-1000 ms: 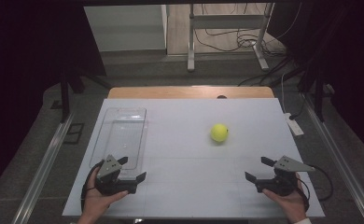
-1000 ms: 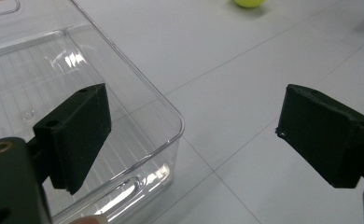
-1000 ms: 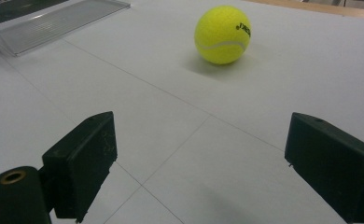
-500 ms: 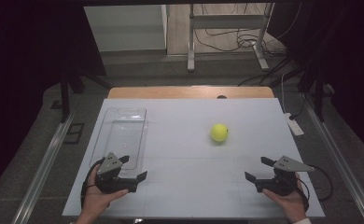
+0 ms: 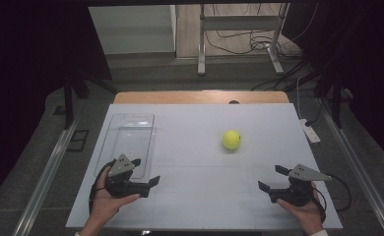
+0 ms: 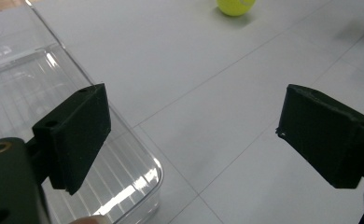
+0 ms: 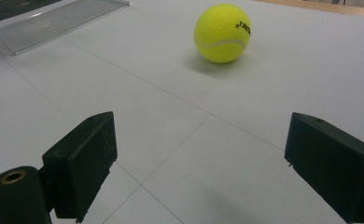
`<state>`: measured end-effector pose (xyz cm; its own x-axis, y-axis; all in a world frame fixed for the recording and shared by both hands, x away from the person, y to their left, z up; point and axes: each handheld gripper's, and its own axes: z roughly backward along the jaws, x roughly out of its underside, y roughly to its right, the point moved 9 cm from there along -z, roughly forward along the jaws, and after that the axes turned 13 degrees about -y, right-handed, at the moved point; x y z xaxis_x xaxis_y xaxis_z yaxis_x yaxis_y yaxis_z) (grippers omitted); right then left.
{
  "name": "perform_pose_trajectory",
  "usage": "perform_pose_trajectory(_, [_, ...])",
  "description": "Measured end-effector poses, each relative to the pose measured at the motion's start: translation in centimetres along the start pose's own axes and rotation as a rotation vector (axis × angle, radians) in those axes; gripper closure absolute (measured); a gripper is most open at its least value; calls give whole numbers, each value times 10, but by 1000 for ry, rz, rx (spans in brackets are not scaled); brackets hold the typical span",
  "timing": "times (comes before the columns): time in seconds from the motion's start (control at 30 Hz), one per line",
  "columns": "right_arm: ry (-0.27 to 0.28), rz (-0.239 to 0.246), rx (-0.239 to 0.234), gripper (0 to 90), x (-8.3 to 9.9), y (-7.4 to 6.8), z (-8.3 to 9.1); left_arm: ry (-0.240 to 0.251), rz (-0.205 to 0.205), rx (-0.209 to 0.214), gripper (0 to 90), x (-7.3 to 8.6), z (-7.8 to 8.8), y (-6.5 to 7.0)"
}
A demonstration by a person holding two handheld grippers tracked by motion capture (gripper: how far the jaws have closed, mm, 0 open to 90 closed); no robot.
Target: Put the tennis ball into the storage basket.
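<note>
Left claw (image 5: 143, 171) lifted a little over clear tray (image 5: 131, 140) corner, wide open, right claw (image 5: 271, 179) open, unmoved, yellow ball (image 5: 231, 139) alone mid desk (image 5: 205, 206), bare room around

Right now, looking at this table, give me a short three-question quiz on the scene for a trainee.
1. True or false: the ball lies inside the tray.
2. Which gripper is nearer the tray? A) left gripper B) right gripper
3. Fill in: the jaws of both grippers stand ____, with nothing between them.

Key:
1. False. The ball sits on the bare table, apart from the tray.
2. A. The left gripper is at the tray's near end; the right gripper is at the table's other side.
3. Open.
</note>
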<state>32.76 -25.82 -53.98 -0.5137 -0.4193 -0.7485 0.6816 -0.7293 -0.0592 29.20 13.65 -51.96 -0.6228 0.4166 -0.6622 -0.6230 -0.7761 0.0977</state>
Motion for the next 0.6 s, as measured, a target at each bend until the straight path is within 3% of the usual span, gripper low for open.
perform_pose_trajectory(0.6, [1, -1, -3, 94, 0, 0, 0, -34, -23, -1, 106, -17, -5, 5])
